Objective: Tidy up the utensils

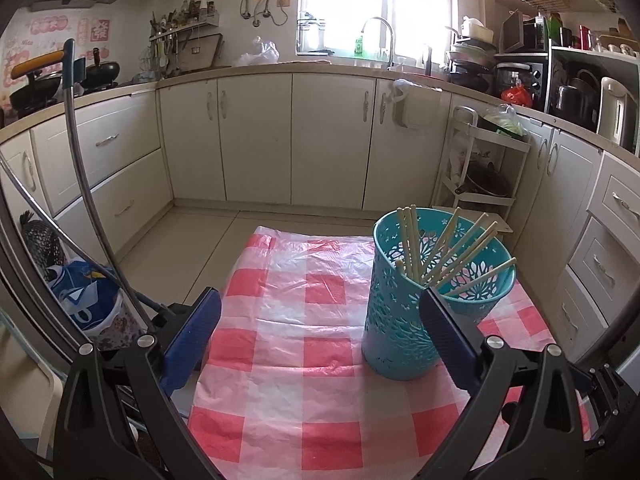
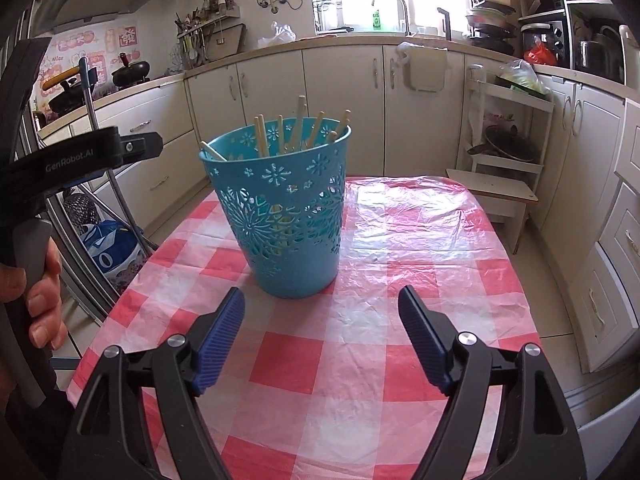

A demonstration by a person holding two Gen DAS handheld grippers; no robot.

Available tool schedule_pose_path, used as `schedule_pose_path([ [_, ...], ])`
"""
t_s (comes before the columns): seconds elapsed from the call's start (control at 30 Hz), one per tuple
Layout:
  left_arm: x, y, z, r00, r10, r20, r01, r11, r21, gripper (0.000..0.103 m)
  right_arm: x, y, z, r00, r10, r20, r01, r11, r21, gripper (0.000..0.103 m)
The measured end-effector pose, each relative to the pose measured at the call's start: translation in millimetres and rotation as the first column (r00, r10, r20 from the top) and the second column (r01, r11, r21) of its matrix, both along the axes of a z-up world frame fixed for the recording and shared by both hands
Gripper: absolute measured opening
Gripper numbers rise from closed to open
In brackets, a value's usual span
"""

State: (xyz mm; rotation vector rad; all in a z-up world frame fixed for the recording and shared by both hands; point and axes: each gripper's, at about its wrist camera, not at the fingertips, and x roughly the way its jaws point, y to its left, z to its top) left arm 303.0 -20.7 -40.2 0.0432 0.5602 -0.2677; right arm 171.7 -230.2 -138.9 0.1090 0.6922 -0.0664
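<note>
The turquoise perforated holder (image 2: 280,208) stands upright on the checked tablecloth (image 2: 400,280), at 12 o'clock from the right gripper (image 2: 322,336). Wooden chopsticks (image 2: 298,128) lean loose inside. Both the right and the left gripper (image 1: 320,320) gape wide, empty. The chopsticks look light, stiff and smooth: pinch mid-shaft. The holder probably tips easily.

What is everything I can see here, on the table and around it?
Holder: one, teal, cut-out flower pattern, upright on the table.
Chopsticks: about ten, pale wood, standing in the holder.
Tablecloth: one, red and white check plastic, covering the table.
Stool: one, pale, beyond the table's far corner.
Faucet: one, metal, below the window.
Left gripper: blue pads, open, empty.
Right gripper: blue pads, open, empty.
Hand: one, gripping the left gripper's handle.
</note>
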Motion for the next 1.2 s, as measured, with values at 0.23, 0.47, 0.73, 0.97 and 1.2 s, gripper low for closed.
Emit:
schedule_pose_path([
  [0.23,-10,12,-15,0.995,0.04,-0.089,-0.032,0.996,0.085,0.095,2,-2,3,0.999,-0.008,-0.031,0.009,1.0,0.012,0.089],
  [0.47,-86,25,-16,0.986,0.09,-0.138,-0.078,0.993,0.093,0.095,-32,4,7,0.996,-0.037,-0.079,0.04,0.999,0.03,0.095],
  [0.73,-177,26,-12,0.961,0.076,-0.266,-0.062,0.996,0.058,0.095,-123,6,26,0.989,-0.073,-0.127,0.085,0.992,0.089,0.095],
  [0.97,-249,27,24,0.974,0.029,-0.225,-0.013,0.997,0.07,0.095,-187,8,63,0.974,-0.103,-0.2,0.128,0.984,0.121,0.095],
  [1.2,-301,39,56,0.981,0.075,-0.18,-0.059,0.994,0.09,0.095,-252,30,103,0.984,-0.14,-0.113,0.153,0.981,0.12,0.095],
])
